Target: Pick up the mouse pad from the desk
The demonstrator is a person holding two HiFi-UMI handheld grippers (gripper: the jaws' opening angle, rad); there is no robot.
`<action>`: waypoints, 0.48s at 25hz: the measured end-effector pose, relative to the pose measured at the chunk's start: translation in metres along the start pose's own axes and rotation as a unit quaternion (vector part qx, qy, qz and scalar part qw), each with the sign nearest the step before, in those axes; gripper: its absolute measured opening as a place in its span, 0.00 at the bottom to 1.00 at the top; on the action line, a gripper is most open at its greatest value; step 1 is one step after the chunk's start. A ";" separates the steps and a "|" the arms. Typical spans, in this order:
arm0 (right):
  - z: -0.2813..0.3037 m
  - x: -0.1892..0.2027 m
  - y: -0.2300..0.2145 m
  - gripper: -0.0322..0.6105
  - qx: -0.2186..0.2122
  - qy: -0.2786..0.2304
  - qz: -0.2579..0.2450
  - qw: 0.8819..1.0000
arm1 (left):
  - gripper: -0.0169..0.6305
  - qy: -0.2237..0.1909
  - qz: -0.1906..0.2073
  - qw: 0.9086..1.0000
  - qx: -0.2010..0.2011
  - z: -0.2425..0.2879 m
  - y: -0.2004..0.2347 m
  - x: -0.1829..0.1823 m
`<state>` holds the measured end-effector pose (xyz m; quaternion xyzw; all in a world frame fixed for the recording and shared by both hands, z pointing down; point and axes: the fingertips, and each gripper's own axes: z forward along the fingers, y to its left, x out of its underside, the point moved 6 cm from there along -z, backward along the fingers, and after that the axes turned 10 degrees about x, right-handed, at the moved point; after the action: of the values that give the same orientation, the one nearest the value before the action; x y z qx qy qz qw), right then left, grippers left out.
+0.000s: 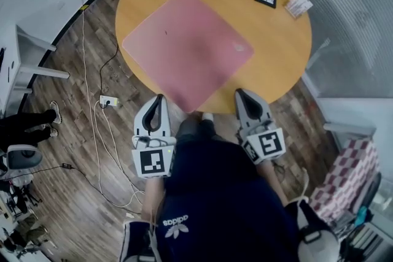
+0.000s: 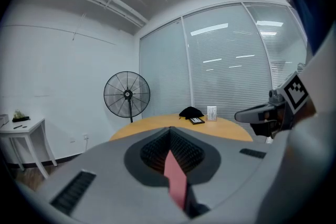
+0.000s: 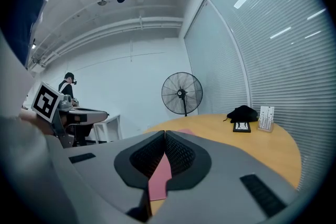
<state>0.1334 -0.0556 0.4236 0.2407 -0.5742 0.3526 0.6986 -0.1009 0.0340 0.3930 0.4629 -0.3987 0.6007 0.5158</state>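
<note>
Pink mouse pad on desk (corner overhanging), left tongs and right tongs closed

The person wore a dark navy top with a small white trefoil logo on it. The left claw and right claw had pale grey, tapering shells lined with black ribbed pads. Each carried a white cube bearing black square markers, one on the left and one on the right.
</note>
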 end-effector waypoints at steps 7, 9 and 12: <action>0.012 -0.010 0.011 0.06 0.033 -0.006 -0.008 0.999 | 0.03 -0.009 -0.008 0.999 0.035 0.014 0.027 -0.006; 0.014 -0.013 0.013 0.06 0.044 -0.007 -0.010 0.999 | 0.03 -0.010 -0.005 0.999 0.047 0.018 0.034 -0.011; 0.018 -0.017 0.019 0.06 0.060 -0.002 -0.007 0.998 | 0.03 -0.015 -0.009 0.998 0.056 0.022 0.046 -0.018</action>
<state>0.1060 -0.0608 0.4102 0.2871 -0.5514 0.3811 0.6843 -0.1424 0.0012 0.3816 0.5037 -0.3682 0.6101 0.4883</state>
